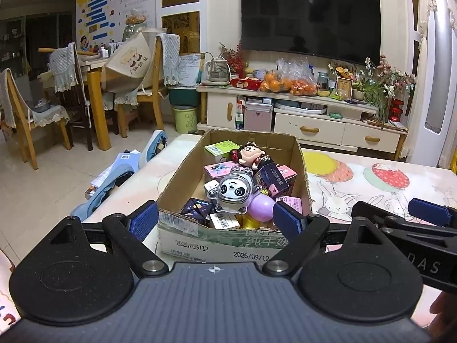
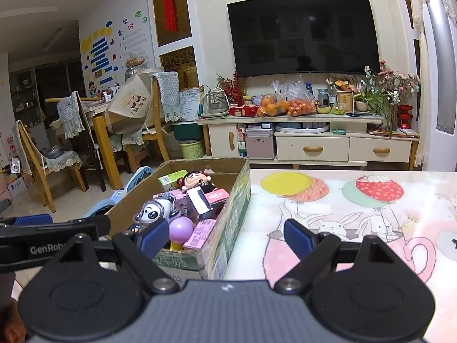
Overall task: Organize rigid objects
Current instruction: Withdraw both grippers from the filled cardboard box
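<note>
Left wrist view
Room: living room is seen, with a dark television (image 1: 310,17) mounted above a cream cabinet (image 1: 302,114); dining chairs are placed at far left.
Tabletop (image 1: 371,183): covered by a cloth printed with balloons and rabbits.
Cardboard box (image 1: 177,180): set on the tabletop, open-topped, directly ahead of the fingers.
Contents: a panda figure (image 1: 235,191) is laid on top of the pile, a doll (image 1: 251,154) behind it, a purple ball (image 1: 261,204) just beside the panda, small cartons packed around.
Left hand-held gripper (image 1: 215,221): jaws are held wide apart across the box's near wall; nothing is gripped.
Right hand-held gripper (image 1: 428,215): partly seen at the right edge, above the tabletop.

Right wrist view
Cardboard box (image 2: 234,205): located left of centre on the tabletop (image 2: 357,217).
Contents: panda figure (image 2: 155,210), doll (image 2: 195,180), purple ball (image 2: 180,227) and pink cartons are visible.
Right hand-held gripper (image 2: 225,235): jaws are spread wide, one finger over the box's near corner, the other over bare cloth; nothing is held.
Left hand-held gripper (image 2: 34,220): partly seen at the left edge.
</note>
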`<state>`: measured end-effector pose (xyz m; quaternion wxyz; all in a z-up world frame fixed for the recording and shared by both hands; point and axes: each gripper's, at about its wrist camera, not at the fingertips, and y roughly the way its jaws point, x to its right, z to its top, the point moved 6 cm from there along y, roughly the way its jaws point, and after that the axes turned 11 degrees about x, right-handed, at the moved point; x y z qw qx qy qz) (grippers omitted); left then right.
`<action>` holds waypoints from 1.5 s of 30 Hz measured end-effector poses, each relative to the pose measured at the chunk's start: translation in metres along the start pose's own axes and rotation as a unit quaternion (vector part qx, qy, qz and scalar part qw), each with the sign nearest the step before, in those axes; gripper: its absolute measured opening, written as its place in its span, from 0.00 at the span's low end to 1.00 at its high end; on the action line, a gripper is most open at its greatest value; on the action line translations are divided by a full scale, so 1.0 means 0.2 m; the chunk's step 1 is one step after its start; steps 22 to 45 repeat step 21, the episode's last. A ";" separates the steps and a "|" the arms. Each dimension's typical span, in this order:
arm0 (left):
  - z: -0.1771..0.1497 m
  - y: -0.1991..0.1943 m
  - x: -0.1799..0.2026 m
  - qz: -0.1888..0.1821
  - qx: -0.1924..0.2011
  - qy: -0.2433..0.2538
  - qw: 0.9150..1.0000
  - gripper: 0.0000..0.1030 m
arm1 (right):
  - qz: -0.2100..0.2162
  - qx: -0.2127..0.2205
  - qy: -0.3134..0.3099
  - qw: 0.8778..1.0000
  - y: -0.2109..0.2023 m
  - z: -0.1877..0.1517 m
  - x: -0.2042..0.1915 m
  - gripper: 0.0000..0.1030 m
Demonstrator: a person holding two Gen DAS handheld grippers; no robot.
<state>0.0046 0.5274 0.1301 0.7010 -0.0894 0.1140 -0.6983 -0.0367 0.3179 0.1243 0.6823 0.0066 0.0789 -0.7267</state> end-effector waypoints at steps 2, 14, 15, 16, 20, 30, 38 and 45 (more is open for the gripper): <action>0.00 -0.01 0.01 0.001 0.003 0.001 1.000 1.00 | 0.000 0.001 -0.002 1.000 0.00 0.00 0.00 0.85; -0.02 -0.02 0.04 0.009 0.011 0.014 1.000 1.00 | 0.003 0.000 0.013 1.000 0.00 -0.04 0.04 0.85; -0.02 -0.02 0.04 0.008 0.010 0.015 1.000 1.00 | 0.003 0.000 0.015 1.000 0.00 -0.04 0.05 0.85; -0.02 -0.02 0.05 0.006 0.010 0.016 1.000 1.00 | 0.003 0.000 0.016 1.000 0.00 -0.05 0.06 0.85; -0.02 -0.03 0.13 0.002 0.010 0.026 1.000 1.00 | -0.008 0.010 0.024 1.000 0.00 -0.04 0.15 0.85; -0.02 -0.03 0.14 -0.002 0.011 0.028 1.000 1.00 | -0.014 0.014 0.026 0.999 0.00 -0.04 0.19 0.85; -0.02 -0.03 0.14 -0.002 0.011 0.028 1.000 1.00 | -0.014 0.014 0.026 0.999 0.00 -0.04 0.19 0.85; -0.02 -0.03 0.14 -0.002 0.011 0.028 1.000 1.00 | -0.014 0.014 0.026 0.999 0.00 -0.04 0.19 0.85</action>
